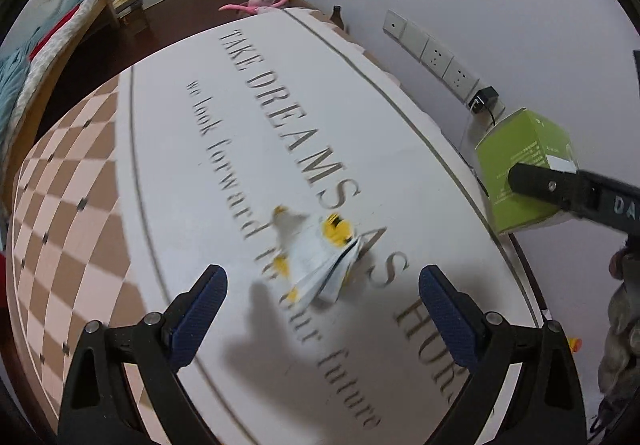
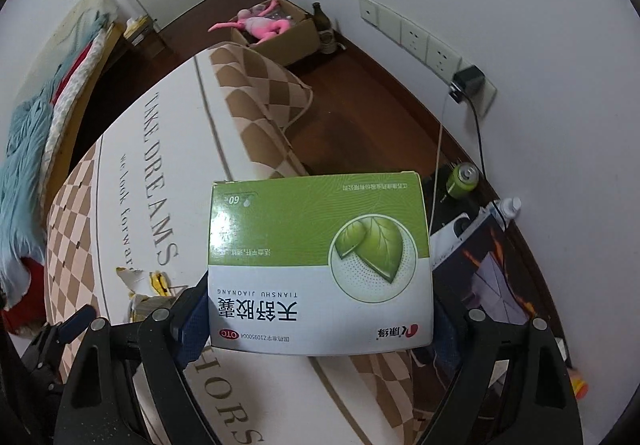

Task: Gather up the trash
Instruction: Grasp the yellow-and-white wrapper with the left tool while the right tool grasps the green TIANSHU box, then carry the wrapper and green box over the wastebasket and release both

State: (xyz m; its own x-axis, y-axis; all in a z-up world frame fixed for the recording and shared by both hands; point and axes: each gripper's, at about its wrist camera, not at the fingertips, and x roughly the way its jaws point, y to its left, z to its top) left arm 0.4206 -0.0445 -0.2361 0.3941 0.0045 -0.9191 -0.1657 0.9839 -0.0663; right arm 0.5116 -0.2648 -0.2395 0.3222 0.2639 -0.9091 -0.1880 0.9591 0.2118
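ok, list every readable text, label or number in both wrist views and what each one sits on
"TAKE DREAMS AS HORS.." – tablecloth
"we look forward to our future" – tablecloth
"TIANSHU JIANGNANG", "天舒胶囊", "OTO", "60" – green medicine box, seen upside down, held in right gripper
"DA.." – right gripper's finger, cut off
Box small print: too small.
Crumpled paper before left gripper: blurred.
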